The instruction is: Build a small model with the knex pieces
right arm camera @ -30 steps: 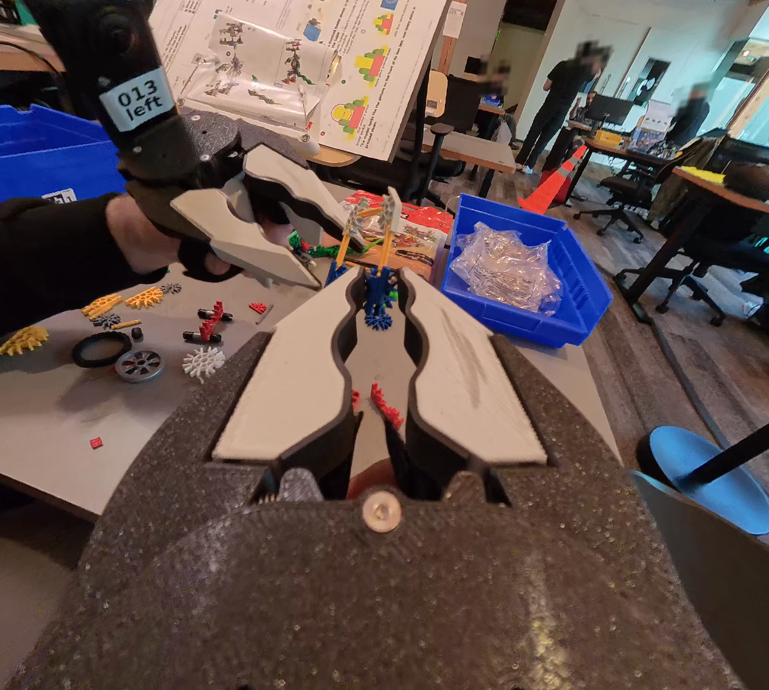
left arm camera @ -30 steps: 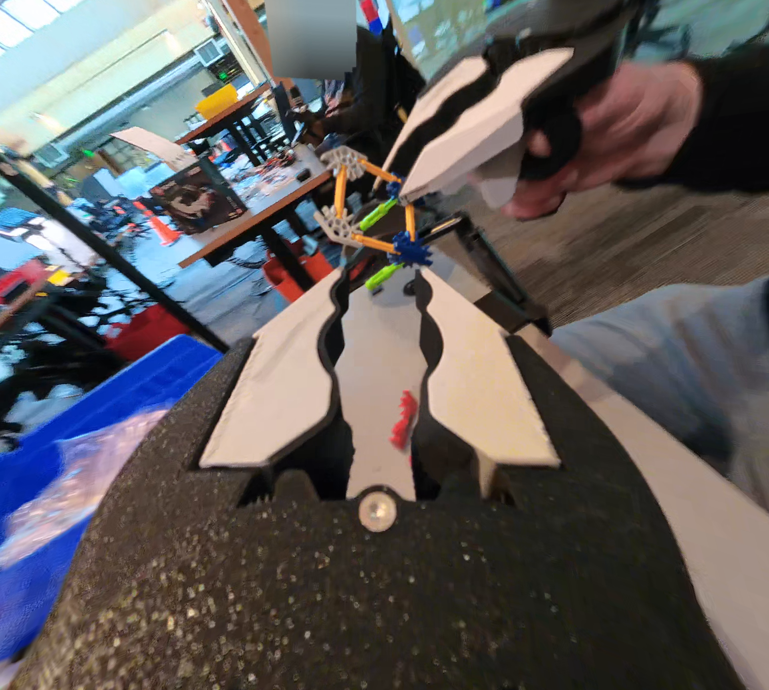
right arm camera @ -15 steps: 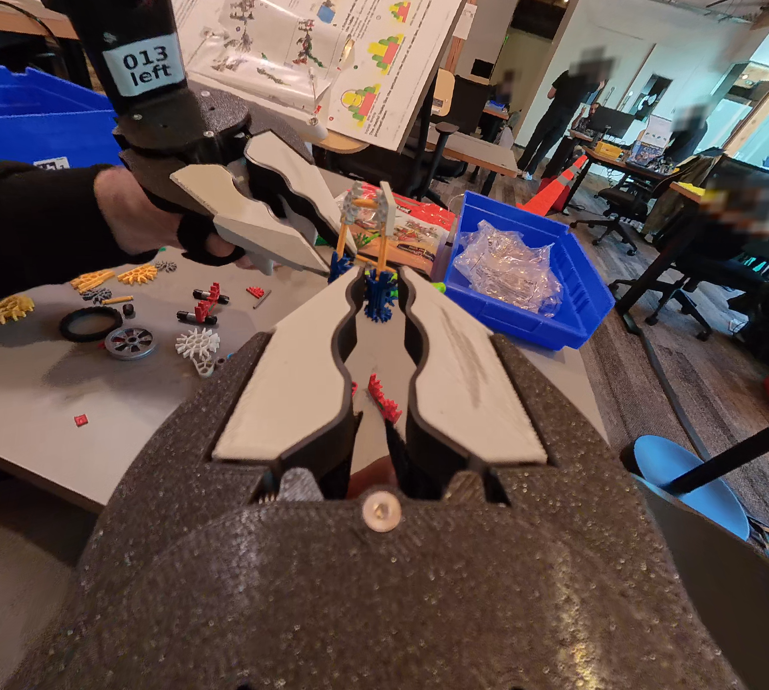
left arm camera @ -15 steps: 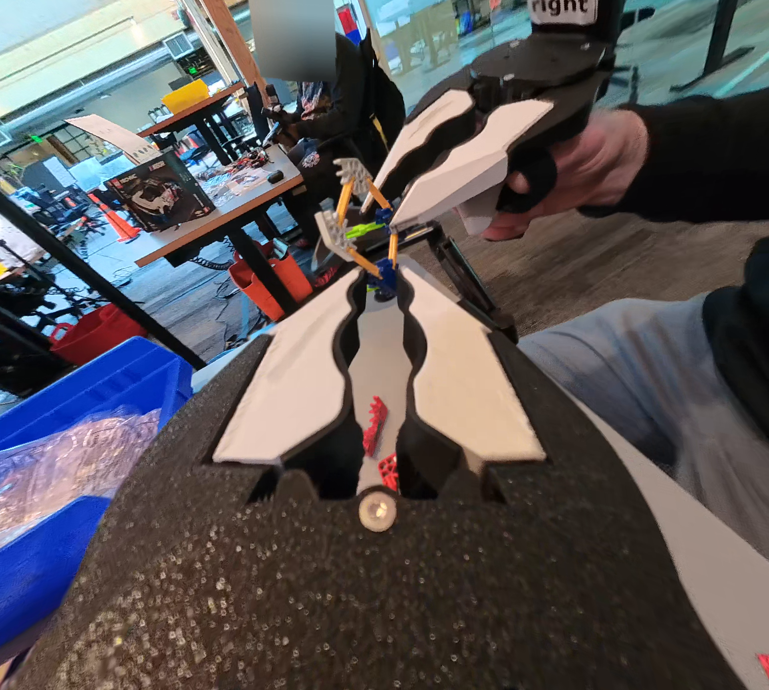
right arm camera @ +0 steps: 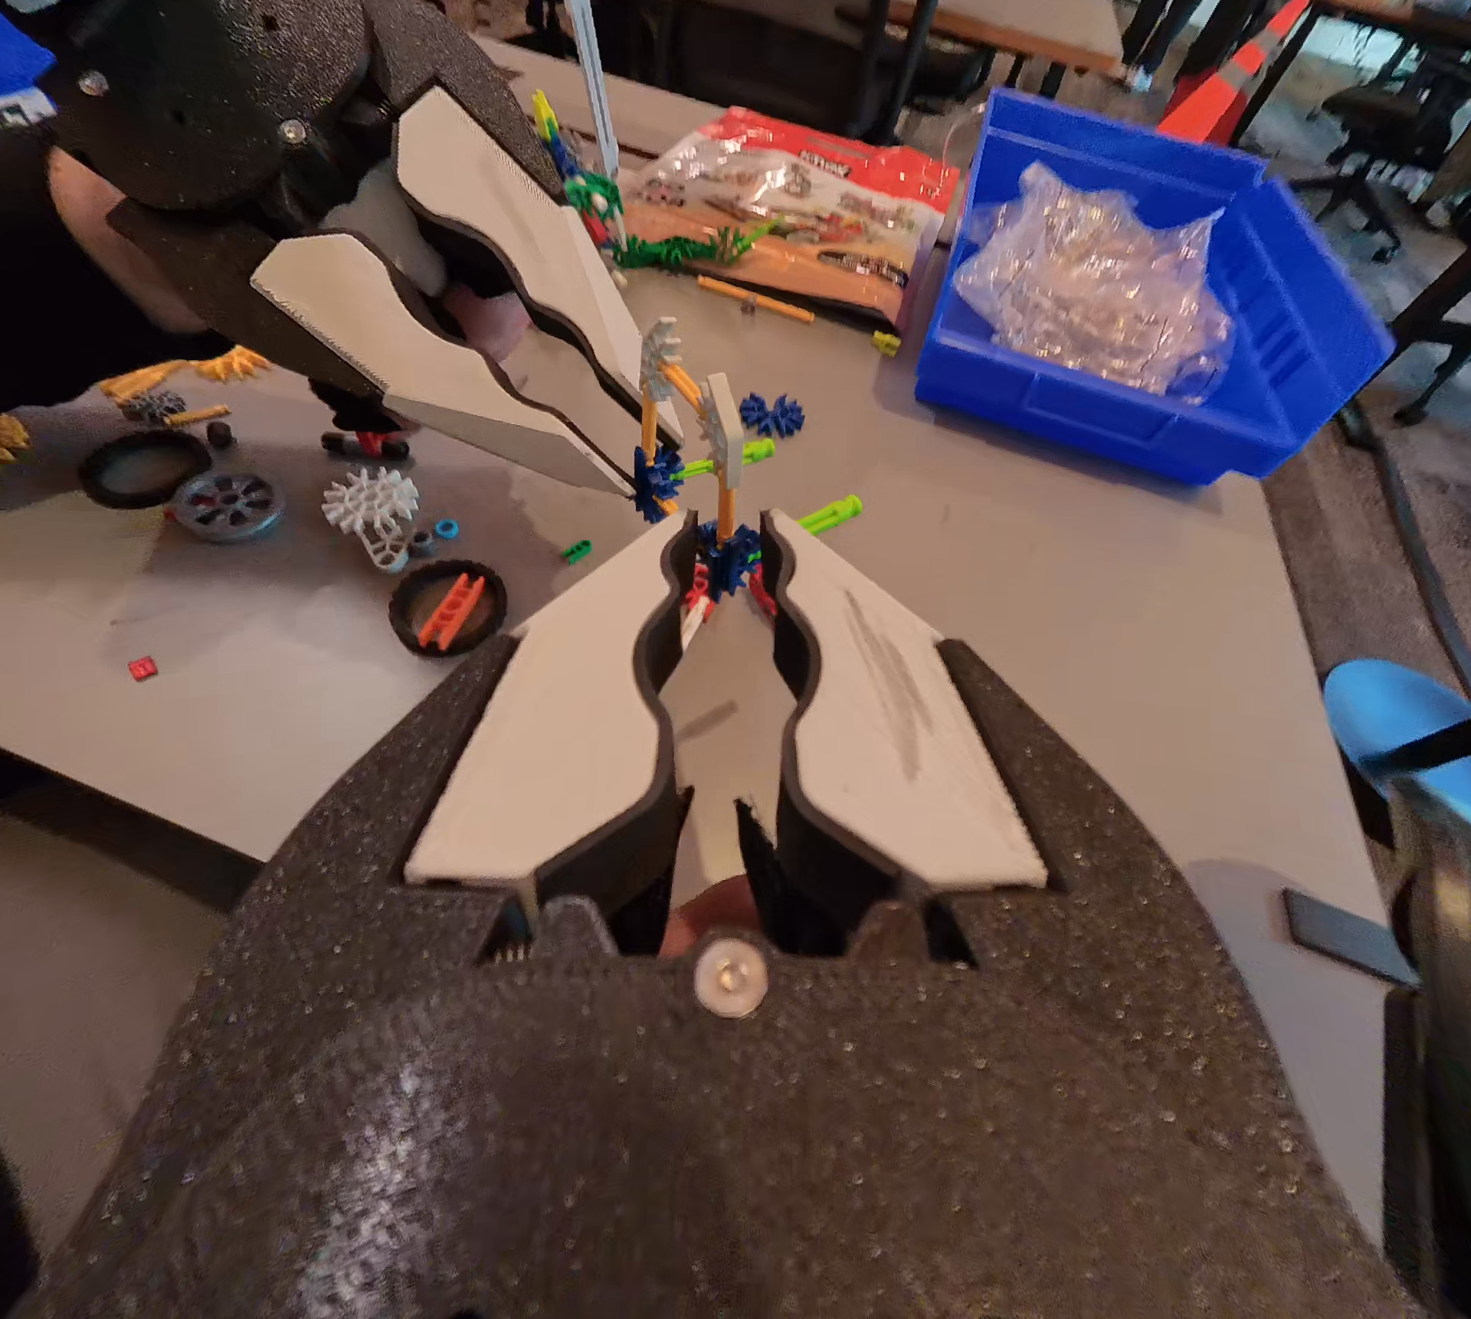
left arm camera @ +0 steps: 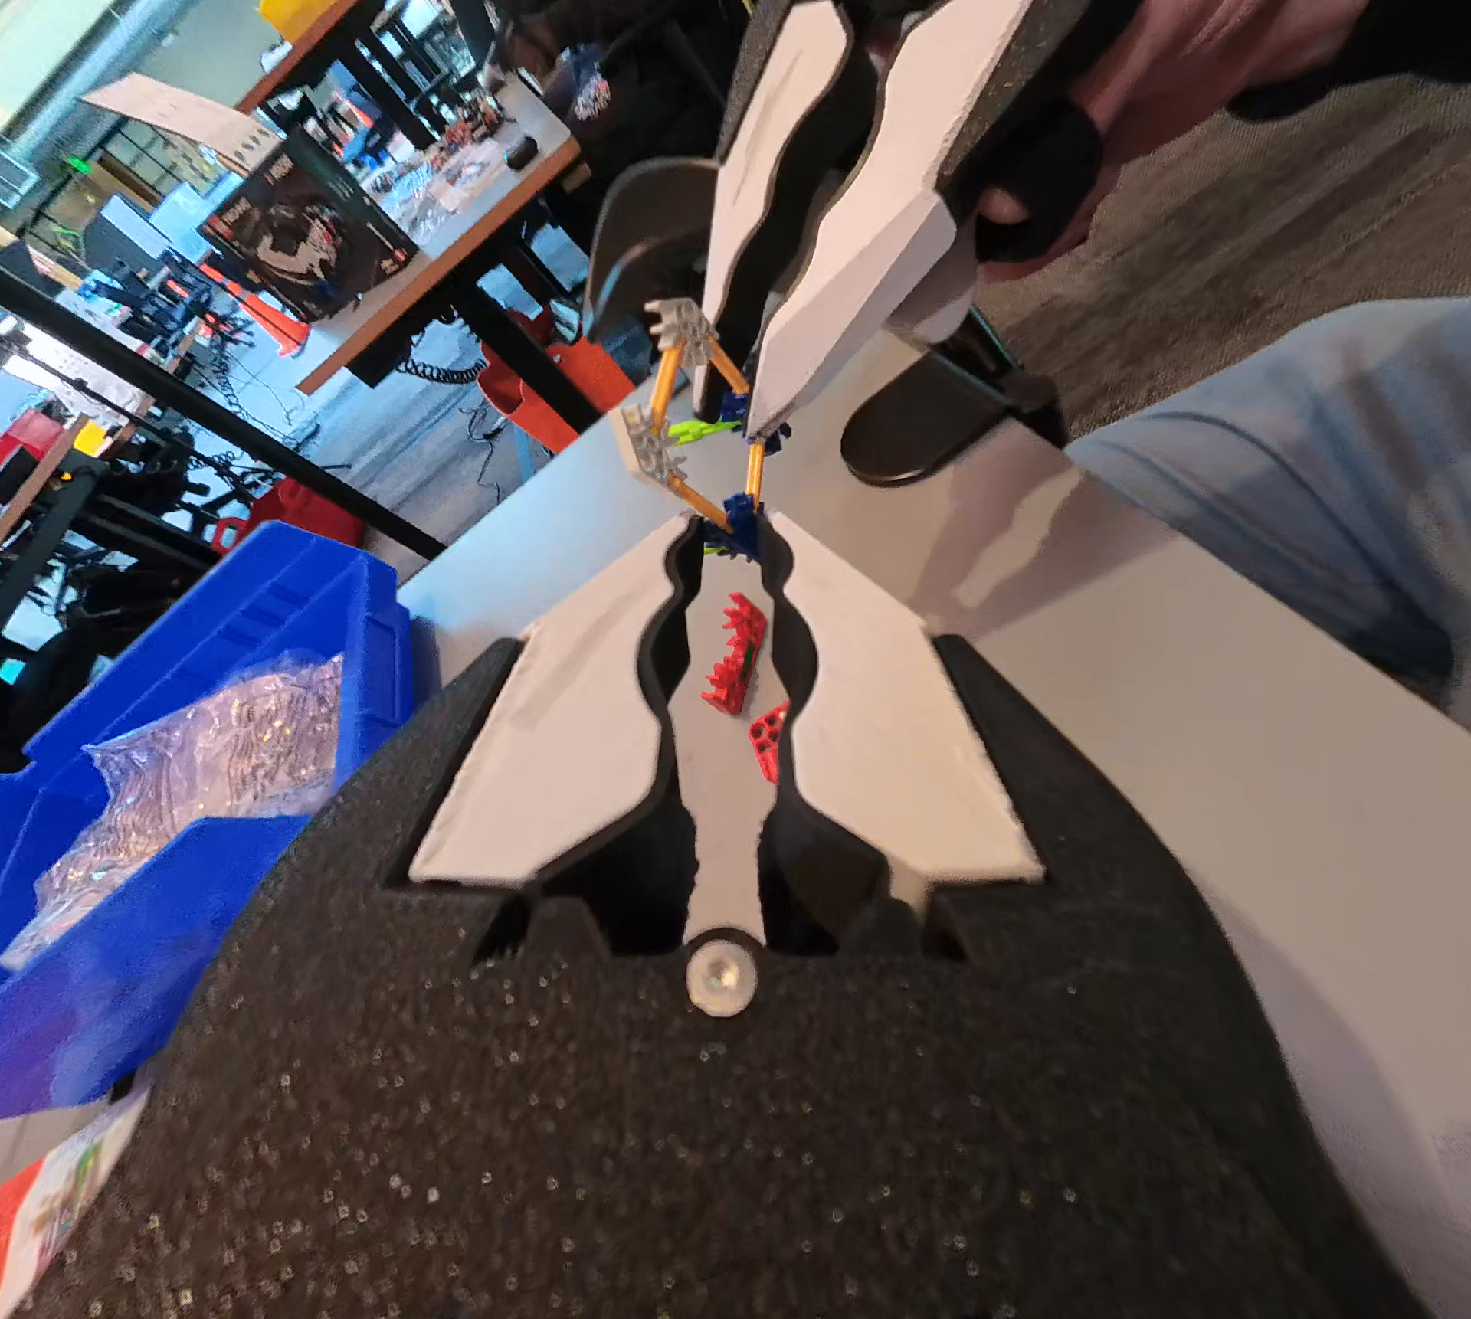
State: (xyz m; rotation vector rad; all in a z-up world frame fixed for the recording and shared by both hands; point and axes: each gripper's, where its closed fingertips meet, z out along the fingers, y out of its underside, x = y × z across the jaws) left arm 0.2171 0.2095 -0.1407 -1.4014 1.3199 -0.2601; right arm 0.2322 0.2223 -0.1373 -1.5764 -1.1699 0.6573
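The left gripper point(left arm camera: 731, 533) is reaching up from the bottom of its frame with fingers nearly closed, pinching at the tips, while the right gripper point(left arm camera: 736, 409), gripped by a hand point(left arm camera: 1242, 7) at upper right, is angling down, likewise pinching.

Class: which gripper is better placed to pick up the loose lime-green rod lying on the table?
Right, probably: the right gripper is beside the green rod; the left gripper is farther. Both grip the frame.
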